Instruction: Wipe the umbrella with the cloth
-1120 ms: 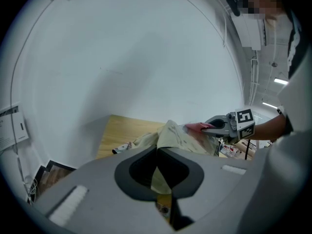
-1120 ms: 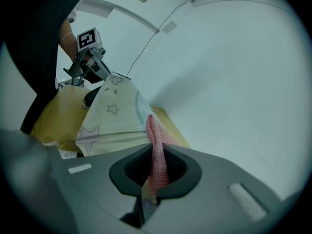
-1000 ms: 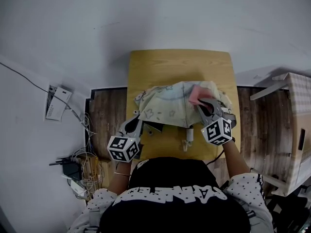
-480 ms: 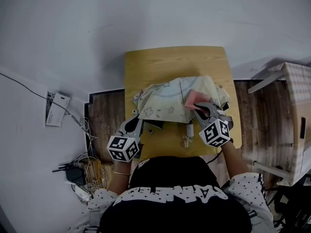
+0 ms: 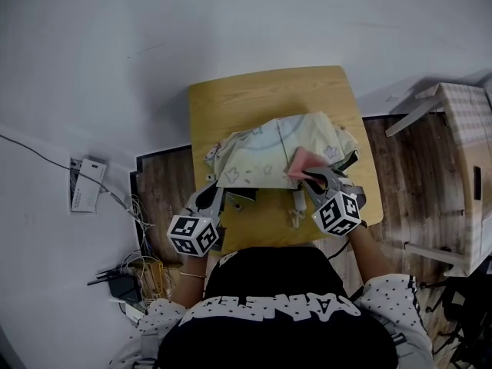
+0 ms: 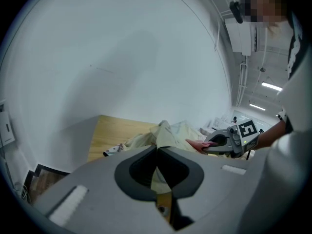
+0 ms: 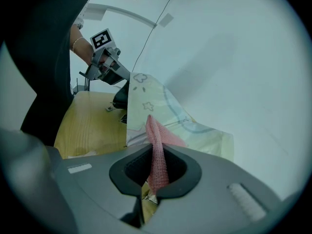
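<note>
Black top, star-dotted white sleeves

- The left gripper, at 6 o'clock, has its jaws pinched together on a fold of the pale umbrella.
- The wooden table lies at 9 o'clock.
- At 3 o'clock, the right gripper presses a pink cloth on the umbrella.

We find the umbrella on the table, over its near half. The cloth lies on the umbrella toward the table's right edge. The left gripper is at the table's near-left edge and the right gripper at its near-right. Cables lie left of the table.
</note>
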Available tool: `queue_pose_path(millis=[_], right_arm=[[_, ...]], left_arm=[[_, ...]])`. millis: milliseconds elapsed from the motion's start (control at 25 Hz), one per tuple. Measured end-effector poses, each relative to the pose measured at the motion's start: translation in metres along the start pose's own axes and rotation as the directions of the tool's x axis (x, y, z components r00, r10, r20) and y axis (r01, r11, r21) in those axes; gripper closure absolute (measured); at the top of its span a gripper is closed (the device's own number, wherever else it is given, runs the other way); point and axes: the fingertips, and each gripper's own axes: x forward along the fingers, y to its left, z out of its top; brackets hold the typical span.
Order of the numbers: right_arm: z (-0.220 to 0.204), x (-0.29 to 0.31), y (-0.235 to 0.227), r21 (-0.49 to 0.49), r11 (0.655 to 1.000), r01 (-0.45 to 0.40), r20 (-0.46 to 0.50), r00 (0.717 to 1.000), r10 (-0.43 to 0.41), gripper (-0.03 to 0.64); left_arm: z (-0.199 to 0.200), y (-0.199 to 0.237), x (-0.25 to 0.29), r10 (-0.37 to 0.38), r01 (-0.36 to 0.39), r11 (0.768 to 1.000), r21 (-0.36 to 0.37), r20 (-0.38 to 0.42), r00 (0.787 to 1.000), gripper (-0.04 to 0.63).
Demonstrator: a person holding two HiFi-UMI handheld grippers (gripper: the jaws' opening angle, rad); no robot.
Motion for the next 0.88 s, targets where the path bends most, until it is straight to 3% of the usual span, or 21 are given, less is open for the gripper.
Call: queue_pose_path(millis=[480, 640, 760, 880], right_arm=[[-0.002, -0.007, 0.028, 0.032, 0.999, 0.005, -0.047, 0.999, -0.003, 0.583], [0.003, -0.011, 0.025, 0.069, 0.995, 0.069, -0.039, 0.997, -0.066, 0.583], [0.012, -0.020, 0.008, 0.171, 0.970, 0.170, 0.005, 0.985, -0.174, 0.583], [0.011, -0.032, -0.012, 0.340, 0.902, 0.264, 0.023, 0.957, -0.289, 0.583]], left_arm=[[-0.003, -0.003, 0.001, -0.077, 0.077, 0.997, 0.026, -0.017, 0.997, 0.594], [-0.002, -0.003, 0.000, -0.109, 0.110, 0.993, 0.036, -0.025, 0.994, 0.594], [0.002, -0.007, -0.003, -0.147, 0.148, 0.987, 0.059, -0.029, 0.989, 0.594], [0.002, -0.016, -0.004, -0.234, 0.236, 0.971, 0.048, -0.032, 0.972, 0.594]])
